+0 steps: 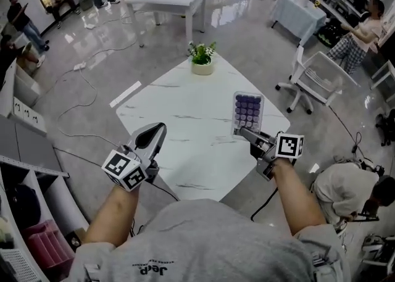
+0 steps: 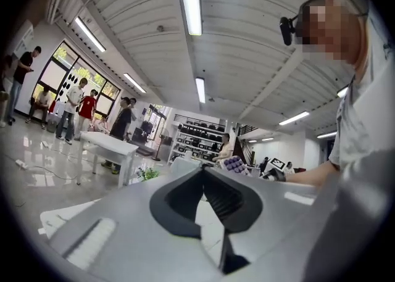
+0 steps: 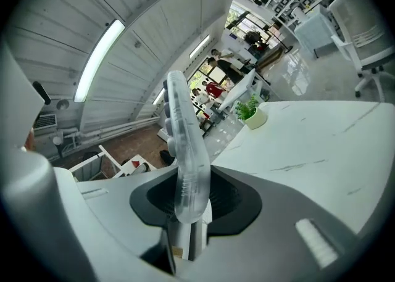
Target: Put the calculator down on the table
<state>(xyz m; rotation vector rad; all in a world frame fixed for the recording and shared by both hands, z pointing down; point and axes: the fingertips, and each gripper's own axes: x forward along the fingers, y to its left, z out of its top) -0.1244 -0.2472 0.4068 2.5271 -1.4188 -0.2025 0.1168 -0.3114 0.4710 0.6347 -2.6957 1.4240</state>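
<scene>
**At the 3 o'clock edge of the table [image 1: 185, 132], the calculator [image 1: 247, 113] is gripped by the right gripper [image 1: 250, 132]**

Over the white marbled table top, toward its 3 o'clock side, the calculator is held in the air by its near end. Its face with the rows of purple keys is turned upward in the head view, and its far end points to 12 o'clock. In the right gripper view the clear case is seen edge-on, and both jaws are pressed against it from the two sides.

At the 7 o'clock side of the table the left gripper [image 1: 155, 131] is held level. Its jaws are brought together at the tips and nothing is between them.

At the 12 o'clock corner of the table a small potted plant [image 1: 202, 57] is placed, well apart from the calculator. Past the 2 o'clock side a white chair [image 1: 315, 80] is seen on the floor.
</scene>
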